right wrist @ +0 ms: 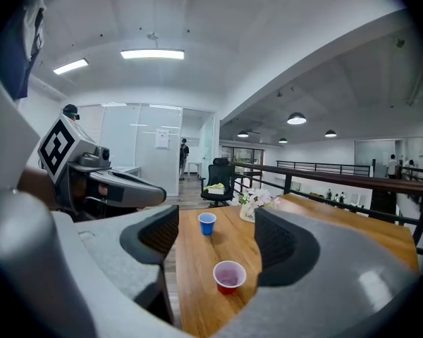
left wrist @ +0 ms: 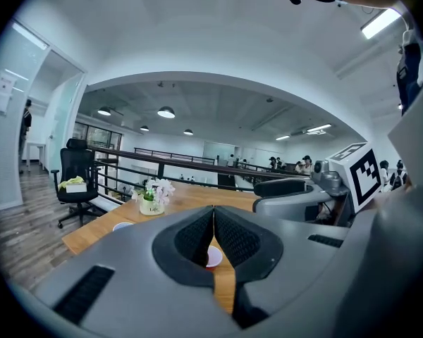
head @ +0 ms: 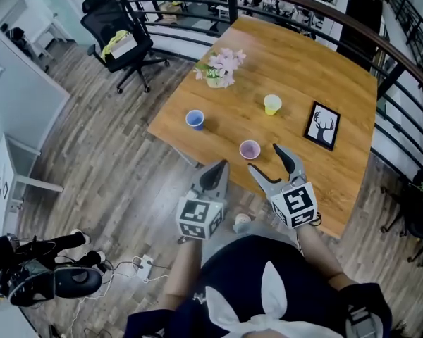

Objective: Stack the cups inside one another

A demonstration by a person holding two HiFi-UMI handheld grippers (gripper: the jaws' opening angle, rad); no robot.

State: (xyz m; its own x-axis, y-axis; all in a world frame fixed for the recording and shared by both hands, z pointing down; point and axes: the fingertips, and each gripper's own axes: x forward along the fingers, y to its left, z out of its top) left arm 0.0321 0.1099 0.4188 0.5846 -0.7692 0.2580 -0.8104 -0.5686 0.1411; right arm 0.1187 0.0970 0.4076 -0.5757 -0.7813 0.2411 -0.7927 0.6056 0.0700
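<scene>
1. The wooden table point(head: 317, 62) fills the upper right of the head view. Three cups stand on it upright and well apart: a blue cup point(head: 194, 120) at the left, a yellow cup point(head: 272, 104) further up, and a red cup point(head: 249, 149) lowest in the frame.
2. The right gripper point(head: 265, 157) has its fingers spread wide and grips nothing. In the head view the red cup stands just up and left of the lower fingertip, apart from it.
3. In the right gripper view the red cup point(right wrist: 229, 277) shows low in the centre, in the gap between the two pads point(right wrist: 162, 234) and clear of both. The blue cup point(right wrist: 207, 223) stands higher in the same gap, farther off.
4. The left gripper point(head: 222, 166) has its fingers pressed together on nothing. It lies near the table's lower-left edge, below and left of the red cup.
5. A flower pot point(head: 218, 70) and a framed deer picture point(head: 322, 125) also stand on the table.
</scene>
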